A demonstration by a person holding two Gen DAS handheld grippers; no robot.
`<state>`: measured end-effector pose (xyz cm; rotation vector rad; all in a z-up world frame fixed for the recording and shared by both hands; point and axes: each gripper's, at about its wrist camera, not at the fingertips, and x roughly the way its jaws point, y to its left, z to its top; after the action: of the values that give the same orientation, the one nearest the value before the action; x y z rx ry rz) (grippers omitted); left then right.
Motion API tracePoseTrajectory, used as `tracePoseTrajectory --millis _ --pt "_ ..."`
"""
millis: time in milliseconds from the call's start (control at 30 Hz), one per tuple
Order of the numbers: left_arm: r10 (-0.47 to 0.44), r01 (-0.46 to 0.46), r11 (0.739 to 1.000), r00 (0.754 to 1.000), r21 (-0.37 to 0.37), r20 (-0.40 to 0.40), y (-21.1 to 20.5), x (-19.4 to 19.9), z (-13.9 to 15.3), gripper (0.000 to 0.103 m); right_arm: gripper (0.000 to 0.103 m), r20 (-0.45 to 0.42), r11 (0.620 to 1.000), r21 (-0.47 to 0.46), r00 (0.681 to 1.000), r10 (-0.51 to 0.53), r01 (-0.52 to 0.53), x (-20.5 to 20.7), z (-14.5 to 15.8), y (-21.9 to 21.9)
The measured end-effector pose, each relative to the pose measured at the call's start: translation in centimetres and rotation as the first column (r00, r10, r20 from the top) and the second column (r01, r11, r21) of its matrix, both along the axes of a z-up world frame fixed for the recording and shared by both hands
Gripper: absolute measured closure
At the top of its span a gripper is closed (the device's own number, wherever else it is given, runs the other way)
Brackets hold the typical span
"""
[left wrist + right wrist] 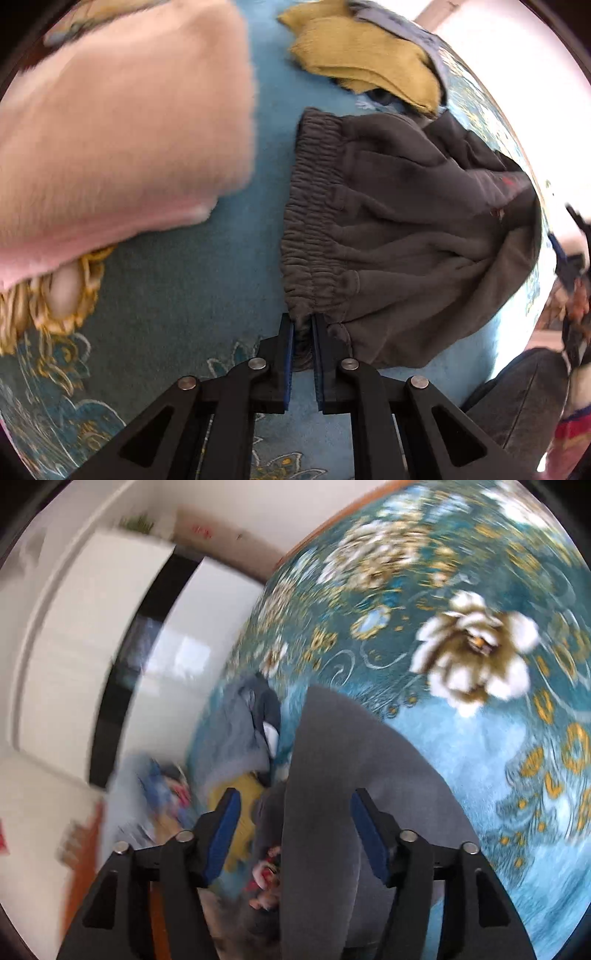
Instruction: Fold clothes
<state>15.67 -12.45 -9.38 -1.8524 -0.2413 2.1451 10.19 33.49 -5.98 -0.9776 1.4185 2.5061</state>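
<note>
On a teal floral carpet (177, 295), the left gripper (303, 334) pinches the elastic waistband corner of dark grey fleece sweatpants (406, 229), its jaws narrow on the cloth. A pale pink fuzzy garment (122, 129) and mustard-yellow knit garment (362, 59) lie nearby. The right gripper (295, 834) hangs with jaws wide, straddling a grey trouser leg (332, 775).

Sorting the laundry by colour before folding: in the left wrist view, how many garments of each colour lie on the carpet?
Dark grey: 1, the sweatpants
Pink: 1, the fluffy garment
Mustard yellow: 1, the folded piece
Total: 3
</note>
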Motion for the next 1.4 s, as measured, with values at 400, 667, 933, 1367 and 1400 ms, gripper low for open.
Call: tracePoseTrajectory --millis 400,667,933,1367,1400 --pt "-0.010 0.009 0.999 1.000 0.033 0.027 -1.9 -0.3 -0.1 0.093 0.033 0.411 0.920 0.313 0.907 0.094 -0.237 -12.1 -0.6 -2.2" --pt "-0.015 0.013 0.999 0.999 0.049 0.045 -1.1 -1.8 -0.8 0.093 0.097 0.552 0.929 0.290 0.833 0.035 -0.231 -13.2 -2.2 0.3" --pt "-0.010 0.007 0.994 1.000 0.113 0.026 -1.2 -1.8 0.4 0.093 0.103 0.055 0.982 0.175 0.997 0.058 -0.067 -10.3 10.1 4.3" --pt "-0.009 0.005 0.996 0.999 0.090 0.042 -0.5 -1.3 0.3 0.093 0.054 0.262 0.943 0.268 0.957 0.128 -0.199 -11.5 7.1 3.0" --pt "-0.006 0.002 0.996 0.999 0.089 0.047 -0.5 -1.2 0.3 0.093 0.034 0.280 0.938 0.272 0.950 0.135 -0.213 -12.3 6.6 2.4"
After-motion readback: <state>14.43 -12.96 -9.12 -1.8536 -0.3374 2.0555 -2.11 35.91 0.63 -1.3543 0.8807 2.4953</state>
